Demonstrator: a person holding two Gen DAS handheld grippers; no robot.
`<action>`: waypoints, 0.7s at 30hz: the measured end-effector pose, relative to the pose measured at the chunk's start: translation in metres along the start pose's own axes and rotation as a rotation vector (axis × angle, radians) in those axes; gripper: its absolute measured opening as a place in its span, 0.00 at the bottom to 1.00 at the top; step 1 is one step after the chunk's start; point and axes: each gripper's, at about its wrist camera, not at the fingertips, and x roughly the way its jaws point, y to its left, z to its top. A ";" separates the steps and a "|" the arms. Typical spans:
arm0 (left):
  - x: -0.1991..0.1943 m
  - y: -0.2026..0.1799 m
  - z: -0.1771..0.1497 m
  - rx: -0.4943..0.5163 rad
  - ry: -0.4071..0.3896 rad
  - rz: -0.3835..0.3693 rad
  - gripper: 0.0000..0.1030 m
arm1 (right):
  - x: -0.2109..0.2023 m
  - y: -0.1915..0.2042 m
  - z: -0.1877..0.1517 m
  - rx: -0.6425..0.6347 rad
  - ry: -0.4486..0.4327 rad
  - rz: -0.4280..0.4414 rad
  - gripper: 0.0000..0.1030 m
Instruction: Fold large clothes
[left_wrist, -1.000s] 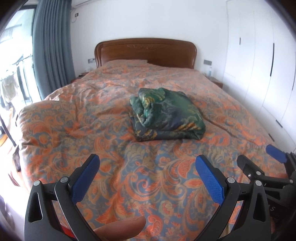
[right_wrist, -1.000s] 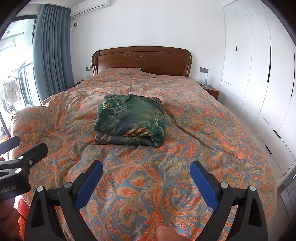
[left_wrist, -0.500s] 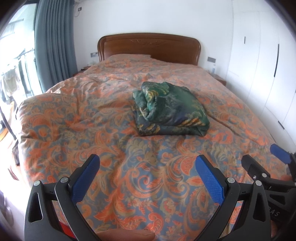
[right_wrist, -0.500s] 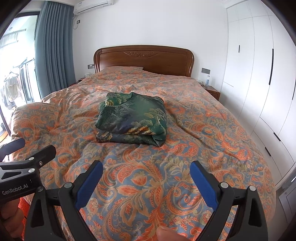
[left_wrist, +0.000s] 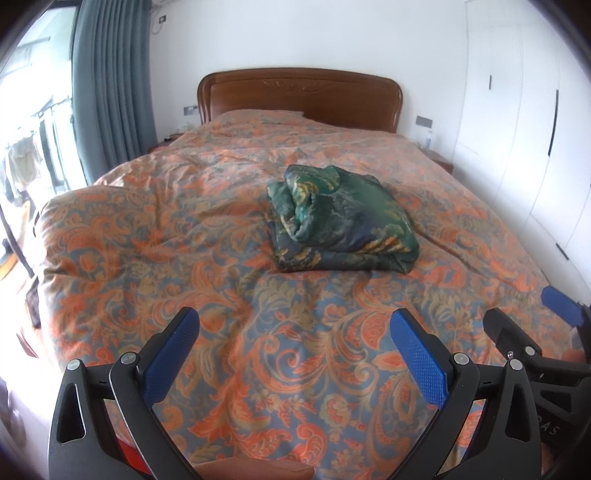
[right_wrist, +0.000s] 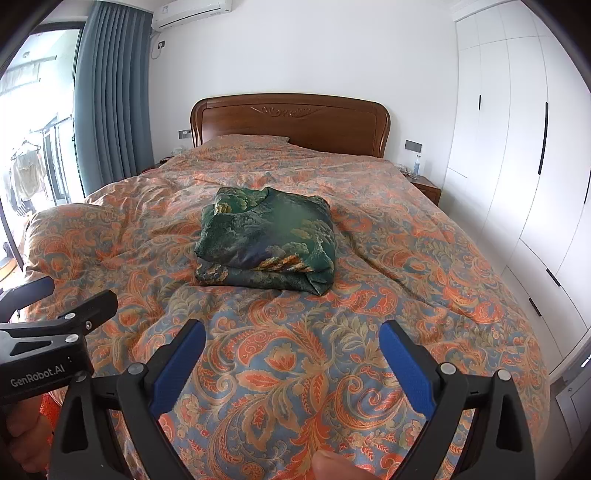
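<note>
Bedspread (right_wrist: 295, 369) bears folded garment (right_wrist: 269, 240) before headboard (right_wrist: 290, 122).

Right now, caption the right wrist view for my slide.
Open right claw held above the paisley quilt, facing a folded green garment on the bed.

A dark green patterned cloth (right_wrist: 266, 240) lies folded into a thick, squarish bundle. It rests mid-bed on the orange bedspread (right_wrist: 295, 369), its left edge rumpled.

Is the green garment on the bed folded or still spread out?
Folded. The green garment lies as a compact stacked bundle with layered edges showing at its near side, resting on the bedspread, with neither gripper touching it.
</note>
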 end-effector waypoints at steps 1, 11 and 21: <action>0.000 -0.001 0.000 0.008 -0.003 0.001 1.00 | 0.000 0.000 0.000 0.000 0.000 -0.001 0.94; 0.000 -0.003 0.000 -0.016 0.005 0.000 1.00 | 0.003 0.000 -0.001 0.000 -0.001 -0.016 0.94; 0.002 -0.007 -0.003 -0.015 0.012 -0.015 1.00 | 0.005 -0.010 -0.002 0.029 0.006 -0.037 0.94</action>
